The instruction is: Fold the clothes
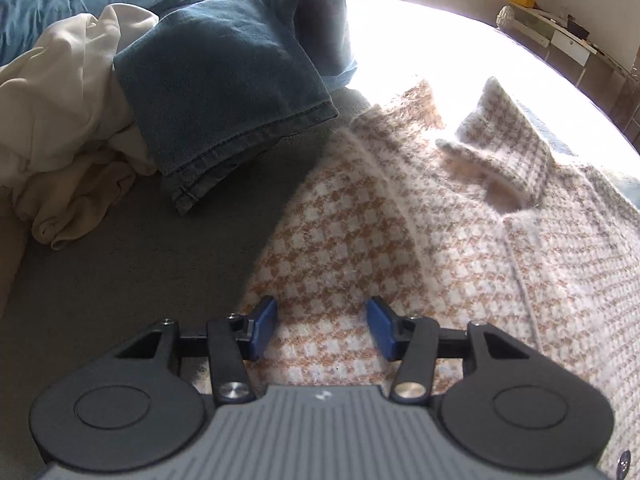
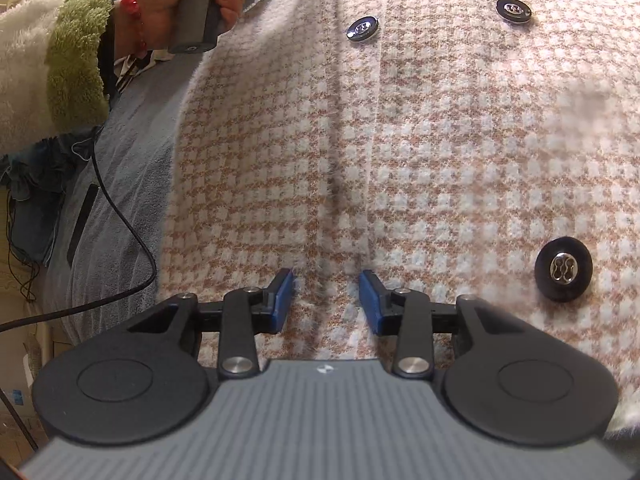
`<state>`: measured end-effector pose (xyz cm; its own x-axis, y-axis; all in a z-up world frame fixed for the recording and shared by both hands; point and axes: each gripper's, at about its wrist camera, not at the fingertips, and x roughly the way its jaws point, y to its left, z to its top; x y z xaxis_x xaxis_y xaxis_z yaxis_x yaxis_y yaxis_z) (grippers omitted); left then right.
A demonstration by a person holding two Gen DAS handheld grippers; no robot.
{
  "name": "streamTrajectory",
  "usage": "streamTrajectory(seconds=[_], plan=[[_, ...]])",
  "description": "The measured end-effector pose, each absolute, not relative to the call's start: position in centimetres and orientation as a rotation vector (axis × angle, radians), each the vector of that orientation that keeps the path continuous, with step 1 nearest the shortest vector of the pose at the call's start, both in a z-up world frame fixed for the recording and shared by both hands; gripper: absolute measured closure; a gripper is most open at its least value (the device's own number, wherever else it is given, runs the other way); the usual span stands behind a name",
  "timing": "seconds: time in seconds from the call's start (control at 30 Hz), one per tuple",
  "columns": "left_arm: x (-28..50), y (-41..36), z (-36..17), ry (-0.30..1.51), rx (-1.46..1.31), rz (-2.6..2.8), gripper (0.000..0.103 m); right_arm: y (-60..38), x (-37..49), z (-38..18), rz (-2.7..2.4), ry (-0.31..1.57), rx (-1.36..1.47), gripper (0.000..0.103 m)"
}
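A fluffy tan-and-white houndstooth coat [image 1: 400,216] lies spread on a grey bed cover [image 1: 140,272], its collar [image 1: 508,148] turned up at the far right. My left gripper [image 1: 322,304] hangs over the coat's near left edge, with its blue pads apart and only flat fabric under them. The right wrist view shows the coat front [image 2: 440,140] with black buttons [image 2: 564,269]. My right gripper [image 2: 326,276] hovers over a lengthwise seam fold, jaws apart and not pinching it. A person's hand [image 2: 172,12] with a red bead bracelet holds the left gripper's handle at the top left.
Folded blue jeans [image 1: 224,80] lie just left of the coat, next to a crumpled cream garment [image 1: 68,120] and a blue pillow [image 1: 60,4]. A black cable [image 2: 120,216] trails over the bed's left edge. A shelf [image 1: 560,32] stands against the far wall.
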<state>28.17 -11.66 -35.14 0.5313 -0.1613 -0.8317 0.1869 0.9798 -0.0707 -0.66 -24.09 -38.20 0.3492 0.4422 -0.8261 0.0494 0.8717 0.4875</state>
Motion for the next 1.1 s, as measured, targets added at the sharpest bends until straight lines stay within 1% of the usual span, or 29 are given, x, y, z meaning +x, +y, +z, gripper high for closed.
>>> streamTrajectory(seconds=[0.1, 0.23, 0.37, 0.53, 0.63, 0.67, 0.7, 0.73, 0.8, 0.87, 0.97, 1.1], plan=[[26.6, -11.8, -33.4, 0.973, -0.013, -0.221, 0.053, -25.7, -0.2, -37.2, 0.299, 1.208, 0.536, 0.067], [24.7, -14.4, -30.7, 0.930, -0.072, -0.291, 0.053, -31.5, -0.7, -33.6, 0.225, 1.088, 0.606, 0.066], [23.2, -21.9, -28.5, 0.899, -0.068, -0.474, 0.052, -40.9, -0.9, -31.1, 0.005, 0.947, 0.692, 0.065], [19.8, -34.8, -27.6, 0.810, 0.191, -0.763, 0.051, -54.9, -2.7, -28.4, -0.325, 0.768, 0.786, 0.063], [17.0, -41.7, -28.1, 0.755, 0.341, -0.923, 0.048, -63.5, -3.0, -26.9, -0.520, 0.688, 0.770, 0.061], [16.2, -43.6, -28.4, 0.741, 0.386, -0.956, 0.048, -66.3, -3.0, -26.3, -0.574, 0.675, 0.761, 0.056], [15.5, -45.4, -29.0, 0.726, 0.440, -0.982, 0.048, -69.1, -3.1, -25.8, -0.621, 0.679, 0.758, 0.053], [14.8, -47.3, -29.6, 0.713, 0.494, -1.002, 0.048, -71.8, -3.0, -25.5, -0.672, 0.690, 0.768, 0.053], [14.0, -50.1, -31.2, 0.704, 0.576, -1.016, 0.048, -76.6, -2.4, -26.0, -0.764, 0.712, 0.819, 0.049], [13.5, -52.3, -32.8, 0.703, 0.643, -1.026, 0.048, -80.7, -1.8, -27.1, -0.814, 0.732, 0.917, 0.049], [12.9, -54.5, -34.8, 0.685, 0.732, -1.035, 0.049, -84.8, -1.2, -28.9, -0.821, 0.711, 1.053, 0.049], [12.2, -55.9, -36.8, 0.660, 0.819, -1.032, 0.049, -87.2, -0.2, -30.6, -0.844, 0.762, 1.047, 0.049]])
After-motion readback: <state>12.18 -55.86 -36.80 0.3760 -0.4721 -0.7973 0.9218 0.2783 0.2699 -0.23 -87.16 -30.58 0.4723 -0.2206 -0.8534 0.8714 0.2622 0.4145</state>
